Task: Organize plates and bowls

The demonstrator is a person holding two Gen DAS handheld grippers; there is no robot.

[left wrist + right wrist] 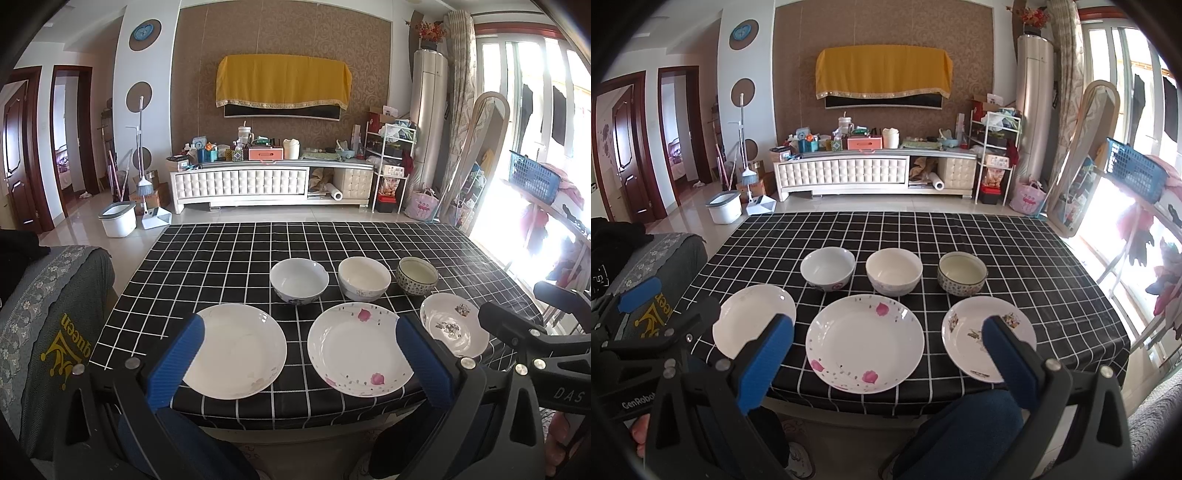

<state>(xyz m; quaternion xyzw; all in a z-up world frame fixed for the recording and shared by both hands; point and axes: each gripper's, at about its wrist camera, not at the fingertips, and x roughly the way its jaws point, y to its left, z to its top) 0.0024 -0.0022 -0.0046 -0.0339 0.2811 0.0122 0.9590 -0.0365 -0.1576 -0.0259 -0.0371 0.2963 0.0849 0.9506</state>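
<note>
Left wrist view: your left gripper [295,363] and right gripper [886,363] hang wide-jawed, holding nothing, short of three plates [360,349] and three bowls [299,280] on the checked table [221,258].

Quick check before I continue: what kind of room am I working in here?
Most likely a home living room: a low TV cabinet under a cloth-covered screen, a broom, and a checked-cloth table holding plates and bowls.
</note>
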